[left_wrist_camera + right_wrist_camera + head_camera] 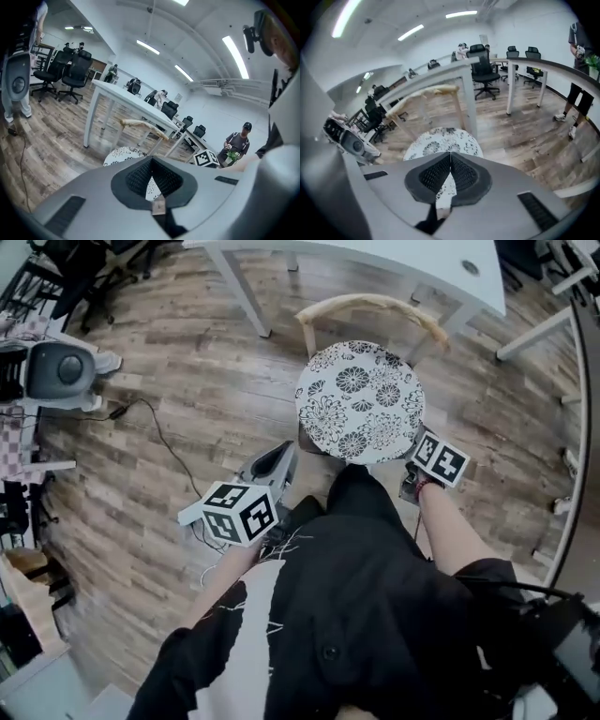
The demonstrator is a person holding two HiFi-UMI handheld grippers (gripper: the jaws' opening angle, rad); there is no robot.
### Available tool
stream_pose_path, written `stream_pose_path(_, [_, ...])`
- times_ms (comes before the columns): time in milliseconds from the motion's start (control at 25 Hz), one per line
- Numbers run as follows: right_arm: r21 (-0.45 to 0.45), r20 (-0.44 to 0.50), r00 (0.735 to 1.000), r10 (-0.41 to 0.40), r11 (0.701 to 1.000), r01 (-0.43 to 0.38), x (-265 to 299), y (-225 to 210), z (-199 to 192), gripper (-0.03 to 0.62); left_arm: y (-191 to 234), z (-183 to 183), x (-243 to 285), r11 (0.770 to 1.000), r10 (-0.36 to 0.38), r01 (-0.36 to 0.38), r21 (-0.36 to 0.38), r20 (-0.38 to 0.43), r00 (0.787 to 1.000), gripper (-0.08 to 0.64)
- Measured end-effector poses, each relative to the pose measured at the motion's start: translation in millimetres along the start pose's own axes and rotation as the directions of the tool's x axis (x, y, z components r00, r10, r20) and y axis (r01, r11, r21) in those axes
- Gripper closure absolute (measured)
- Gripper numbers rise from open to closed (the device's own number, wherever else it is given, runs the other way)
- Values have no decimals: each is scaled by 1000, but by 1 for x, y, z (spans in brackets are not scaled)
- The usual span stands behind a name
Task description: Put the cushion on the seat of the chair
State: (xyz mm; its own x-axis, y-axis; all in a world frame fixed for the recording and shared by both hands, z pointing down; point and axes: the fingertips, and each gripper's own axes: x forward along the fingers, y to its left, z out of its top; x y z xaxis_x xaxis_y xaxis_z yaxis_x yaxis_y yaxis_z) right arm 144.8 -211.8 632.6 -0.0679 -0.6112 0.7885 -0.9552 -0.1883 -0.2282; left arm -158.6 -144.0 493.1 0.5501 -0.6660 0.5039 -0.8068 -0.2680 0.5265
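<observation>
Head view shows the patterned cushion (359, 401) lying flat on the seat of the chair (370, 306), so I judge the placing is done. The left gripper (151, 161) and the right gripper (450, 154) each have jaws pressed together on nothing. The cushion lies ahead of both jaws and below them, untouched, probably because nothing remains to carry.

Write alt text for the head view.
A round black-and-white floral cushion lies on the seat of a wooden chair, seen from above. The person's left hand-held gripper and right hand-held gripper are close to its near edge, above a wood floor.
</observation>
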Motion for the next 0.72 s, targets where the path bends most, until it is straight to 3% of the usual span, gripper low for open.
stream_pose_path(80, [-38,99,990,95,995,-92,-35,34,32,577,-13,23,-19,998,-35,32,45,71,997,555])
stream_pose_path(200, [-128,215,952,220,972,-196,-95,81,63,577,-32,50,-55,992,-83,66,104,162,983,555])
stream_pose_path(360, [-257,301,871,389,912,-319,-172,130,84,577,-53,78,-98,983,-135,98,152,255,957,555])
stream_pose_path(520, [-375,344,797,496,851,-368,-250,163,92,577,-77,92,-131,971,-201,151,186,293,935,555])
stream_pose_path(720, [-417,383,694,610,785,-459,-337,191,92,577,-117,99,-167,945,-298,232,228,315,901,555])
